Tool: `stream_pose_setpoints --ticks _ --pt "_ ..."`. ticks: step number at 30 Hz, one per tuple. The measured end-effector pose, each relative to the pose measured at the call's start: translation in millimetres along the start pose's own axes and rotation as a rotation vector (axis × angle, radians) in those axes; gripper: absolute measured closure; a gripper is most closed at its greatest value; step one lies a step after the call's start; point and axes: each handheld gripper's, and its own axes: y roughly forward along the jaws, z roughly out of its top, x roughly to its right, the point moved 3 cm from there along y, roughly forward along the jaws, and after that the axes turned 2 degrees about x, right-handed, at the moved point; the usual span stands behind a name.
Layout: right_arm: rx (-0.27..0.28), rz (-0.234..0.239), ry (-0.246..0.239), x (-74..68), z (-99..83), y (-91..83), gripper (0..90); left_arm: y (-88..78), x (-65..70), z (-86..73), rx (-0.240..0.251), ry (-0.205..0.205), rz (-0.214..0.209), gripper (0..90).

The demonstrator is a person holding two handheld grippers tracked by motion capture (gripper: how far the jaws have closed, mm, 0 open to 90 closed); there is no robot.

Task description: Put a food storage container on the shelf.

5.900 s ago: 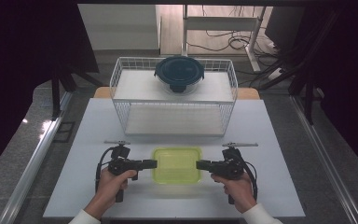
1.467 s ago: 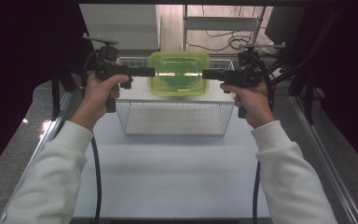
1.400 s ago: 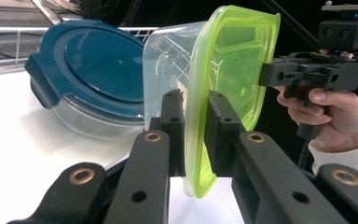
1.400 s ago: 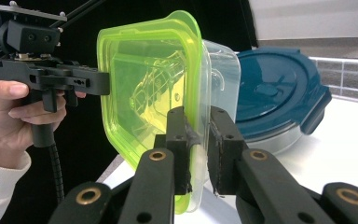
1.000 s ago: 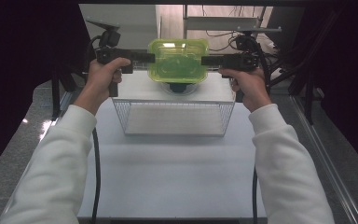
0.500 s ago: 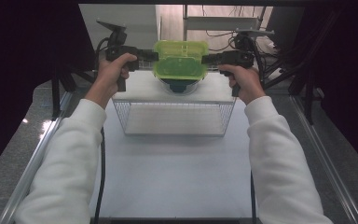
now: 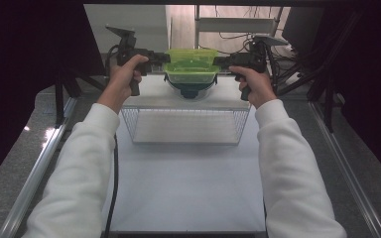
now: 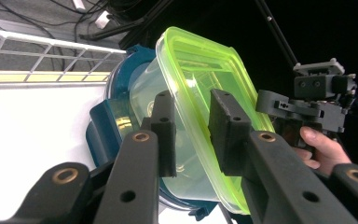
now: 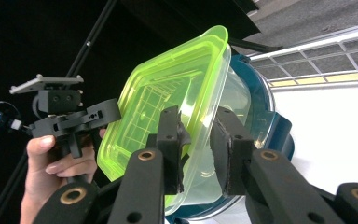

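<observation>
I judge the tub (image 7: 191,69) light, thin-walled and a bit springy, with smooth plastic that could slip, so the stiff lime rim at its two short ends is the place to hold, one end for each hand. It sits at top centre of the high view, nested into the blue bowl (image 7: 191,90) on the rack (image 7: 186,130). My left hand-held gripper (image 8: 193,133) straddles the rim at one end and my right hand-held gripper (image 9: 200,140) the other; both have just been easing apart with the rim between the jaws, and a sliver of gap shows beside the pads, so I read them as letting go rather than clamped. Against the earliest frame, the tub has left the surface at lower centre, where I held it low, and gone up to the bowl, which then sat empty on the rack.
</observation>
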Motion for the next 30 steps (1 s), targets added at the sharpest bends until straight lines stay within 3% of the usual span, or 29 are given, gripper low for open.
stream_pose_setpoints --ticks 8,10,12,14,16,20,22,30 --pt "0.009 0.012 0.011 2.8 -1.3 0.8 69.3 2.4 -1.4 -1.7 0.009 0.021 -0.01 69.9" --pt "0.01 0.006 -0.006 2.3 -2.2 1.7 63.6 4.3 -0.7 -2.3 0.01 0.039 -0.003 62.7" --pt "0.023 -0.01 -0.026 1.0 -2.9 1.7 51.1 4.7 0.8 -2.2 0.042 0.065 0.021 50.4" --pt "0.052 -0.044 -0.065 -0.6 -2.6 -0.7 39.4 3.3 3.1 -2.2 0.07 0.09 0.034 41.8" --pt "0.07 -0.051 -0.083 -1.9 -1.8 -4.7 33.8 0.8 7.0 -2.4 0.093 0.107 0.036 36.5" --pt "0.089 -0.055 -0.147 -5.5 -1.5 -17.0 30.0 -6.2 14.9 -5.4 0.101 0.156 0.068 27.9" --pt "0.089 -0.061 -0.181 -7.5 -2.8 -23.8 29.3 -11.5 18.9 -8.1 0.107 0.184 0.09 26.6" --pt "0.056 -0.114 -0.344 -13.0 -15.1 -39.7 26.0 -26.2 26.8 -21.2 0.11 0.259 0.109 24.8"
